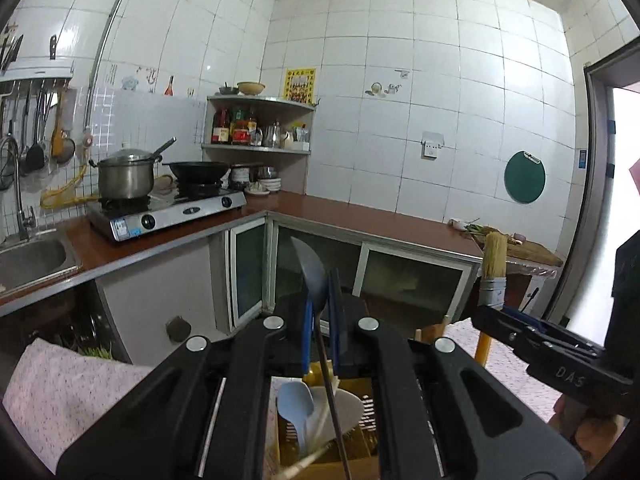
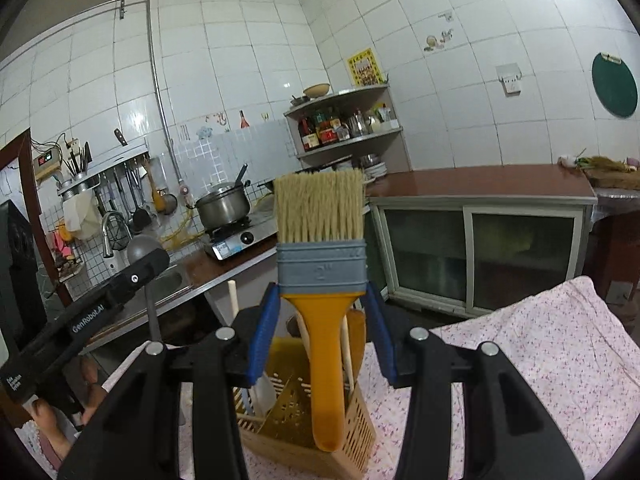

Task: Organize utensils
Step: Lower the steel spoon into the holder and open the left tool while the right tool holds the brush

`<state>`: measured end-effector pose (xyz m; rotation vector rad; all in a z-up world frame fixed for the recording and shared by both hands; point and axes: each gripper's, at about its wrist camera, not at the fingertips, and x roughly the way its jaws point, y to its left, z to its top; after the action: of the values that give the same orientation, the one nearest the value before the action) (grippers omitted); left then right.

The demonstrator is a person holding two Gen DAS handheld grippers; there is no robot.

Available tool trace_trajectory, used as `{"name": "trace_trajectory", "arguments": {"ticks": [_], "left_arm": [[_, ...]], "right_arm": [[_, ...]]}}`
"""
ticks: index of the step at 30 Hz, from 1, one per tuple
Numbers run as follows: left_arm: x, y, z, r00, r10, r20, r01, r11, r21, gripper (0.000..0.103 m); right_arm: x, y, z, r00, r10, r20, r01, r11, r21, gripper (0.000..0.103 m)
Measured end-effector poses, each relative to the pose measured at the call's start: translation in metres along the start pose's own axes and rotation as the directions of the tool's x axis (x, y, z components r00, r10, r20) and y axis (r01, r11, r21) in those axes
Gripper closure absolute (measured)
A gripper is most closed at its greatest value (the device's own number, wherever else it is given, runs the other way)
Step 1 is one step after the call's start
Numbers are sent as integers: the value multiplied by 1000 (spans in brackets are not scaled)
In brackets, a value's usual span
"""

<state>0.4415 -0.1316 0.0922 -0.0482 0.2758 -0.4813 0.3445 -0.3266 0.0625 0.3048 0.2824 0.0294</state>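
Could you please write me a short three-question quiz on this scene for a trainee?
1. True or false: the left gripper is shut on a spoon.
2. What does the right gripper hold: A a ladle, B a brush, C a knife?
3. What stands below both grippers, on the cloth?

Key: 1 true. 2 B. 3 A yellow utensil holder.
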Motion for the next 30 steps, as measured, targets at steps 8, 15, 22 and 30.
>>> {"name": "trace_trajectory", "arguments": {"ticks": [8,15,22,30], "left_arm": [[5,0,-5,996,-11,91,8,1000,28,98],[10,6,-16,994,-36,103,33,999,30,98],[25,16,-23,996,-53,72,52,999,15,98],[32,26,-33,996,-18,87,20,999,-25,98]], "right_arm": [[0,-2,-5,999,2,39,-2,1000,-8,59],[-1,-3,-7,999,3,48,-2,1000,-17,59],[-6,-4,-7,998,0,56,2,999,-43,59],[-4,-10,-10,998,-2,60,3,1000,-22,59]]}}
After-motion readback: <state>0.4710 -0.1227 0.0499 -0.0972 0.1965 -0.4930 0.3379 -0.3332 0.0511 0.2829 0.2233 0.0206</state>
